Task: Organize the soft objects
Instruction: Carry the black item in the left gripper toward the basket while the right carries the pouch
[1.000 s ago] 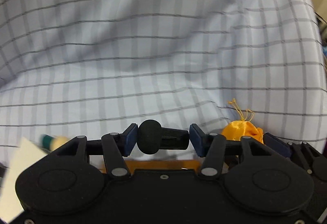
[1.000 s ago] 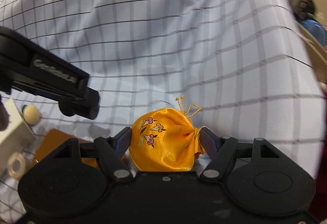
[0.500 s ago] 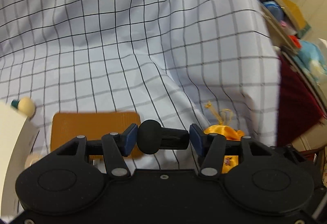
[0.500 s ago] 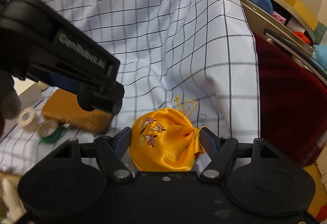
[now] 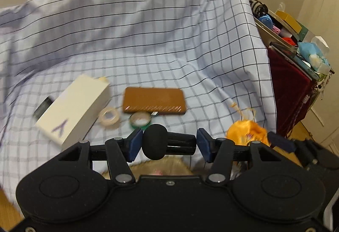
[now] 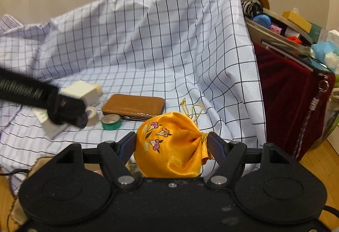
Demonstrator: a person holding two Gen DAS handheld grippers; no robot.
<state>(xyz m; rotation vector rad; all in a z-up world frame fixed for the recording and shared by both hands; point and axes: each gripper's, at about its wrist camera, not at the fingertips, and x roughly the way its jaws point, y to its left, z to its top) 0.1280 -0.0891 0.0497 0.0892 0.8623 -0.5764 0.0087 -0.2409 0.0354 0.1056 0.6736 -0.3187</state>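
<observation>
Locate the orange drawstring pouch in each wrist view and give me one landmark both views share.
Left wrist view: the orange drawstring pouch sits low on the right, just beyond the left gripper, partly hidden by its right finger.
Right wrist view: the pouch is at bottom centre, clamped in the right gripper.
Shared landmark: the brown wallet lying on the checked cloth.

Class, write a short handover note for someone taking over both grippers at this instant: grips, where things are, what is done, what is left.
Left gripper: shut on a black microphone.
Right gripper: shut on the orange pouch.
On the checked sheet: white box, brown wallet, green tape roll, pale tape roll.
Done: both things are lifted clear of the sheet.
Left: set both down wherever soft things go; that place is not visible.
</observation>
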